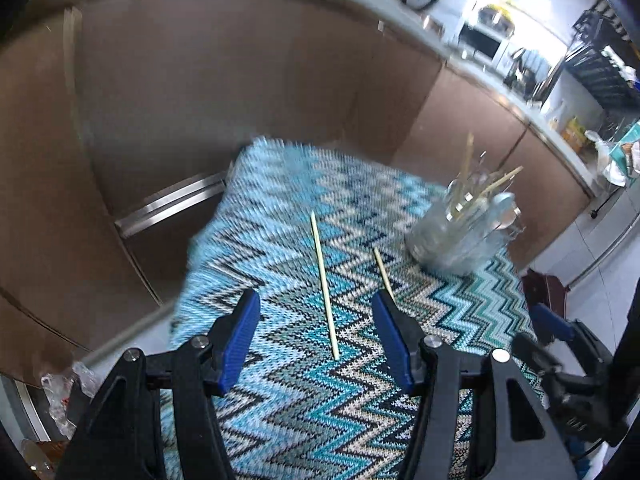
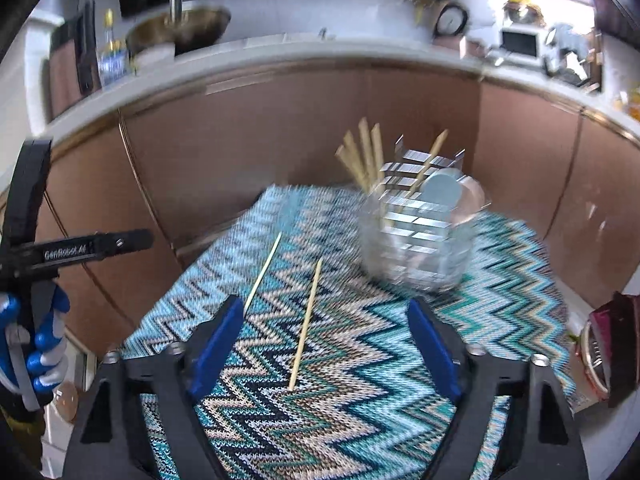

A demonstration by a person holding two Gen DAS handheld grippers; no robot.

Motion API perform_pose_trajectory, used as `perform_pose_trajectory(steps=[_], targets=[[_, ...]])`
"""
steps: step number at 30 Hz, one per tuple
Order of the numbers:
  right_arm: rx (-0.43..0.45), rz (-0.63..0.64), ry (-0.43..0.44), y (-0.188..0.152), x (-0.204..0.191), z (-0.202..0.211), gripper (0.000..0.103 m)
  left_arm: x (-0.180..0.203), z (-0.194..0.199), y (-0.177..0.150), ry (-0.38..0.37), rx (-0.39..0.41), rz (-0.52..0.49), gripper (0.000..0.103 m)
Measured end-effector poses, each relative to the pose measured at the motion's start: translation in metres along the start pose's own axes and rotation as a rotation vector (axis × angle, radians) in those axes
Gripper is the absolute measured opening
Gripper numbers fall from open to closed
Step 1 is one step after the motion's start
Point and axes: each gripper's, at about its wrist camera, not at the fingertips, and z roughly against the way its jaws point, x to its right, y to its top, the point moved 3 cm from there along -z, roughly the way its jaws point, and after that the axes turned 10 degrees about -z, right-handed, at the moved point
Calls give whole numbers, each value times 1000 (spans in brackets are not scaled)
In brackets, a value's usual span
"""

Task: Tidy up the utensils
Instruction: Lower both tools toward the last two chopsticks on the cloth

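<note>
Zigzag-patterned cloth (image 2: 360, 360) in blues, teal and cream covers the bench and carries everything here. Toward its far right stands a clear holder (image 2: 416, 240), blurred in both views, already stocked with several pale sticks and what look like metal spoons; it seems rigid and possibly glass, so it is best not knocked. Two loose chopsticks lie flat on the cloth just in front of it, side by side but apart: the left chopstick (image 1: 324, 284) and the right chopstick (image 1: 383, 270). They are thin, pale wood, straight and stiff, surely very light, and likely to roll or slip out of a loose pinch; taking one across its middle, with the pads square to its length, looks safest. The left claw (image 1: 316, 340) hangs released above the cloth, the left chopstick lying between its blue pads. The right claw (image 2: 324, 348) is likewise spread wide, empty, straddling the right chopstick.
</note>
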Motion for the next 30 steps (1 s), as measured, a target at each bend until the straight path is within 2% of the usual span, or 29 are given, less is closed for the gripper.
perform_pose_trajectory(steps=[5,11,14,19,23,25,30], targets=[[-152,46,28,8,-11,-59,62,-3,-61,20,-54,-148,24,56],[-258,96,30,15,-20,-117,51,1,-115,38,-67,-256,17,55],[-292,101,28,17,-22,-139,44,2,-135,47,-50,-286,2,55],[-323,99,18,23,-18,-165,39,2,-166,54,-56,-345,13,41],[-343,97,-1,25,-15,-181,38,2,-183,54,-49,-377,9,40],[-355,96,-11,25,-13,-188,38,0,-189,53,-50,-392,13,34],[-394,84,-29,21,-7,-205,35,-2,-197,53,-49,-411,13,31]])
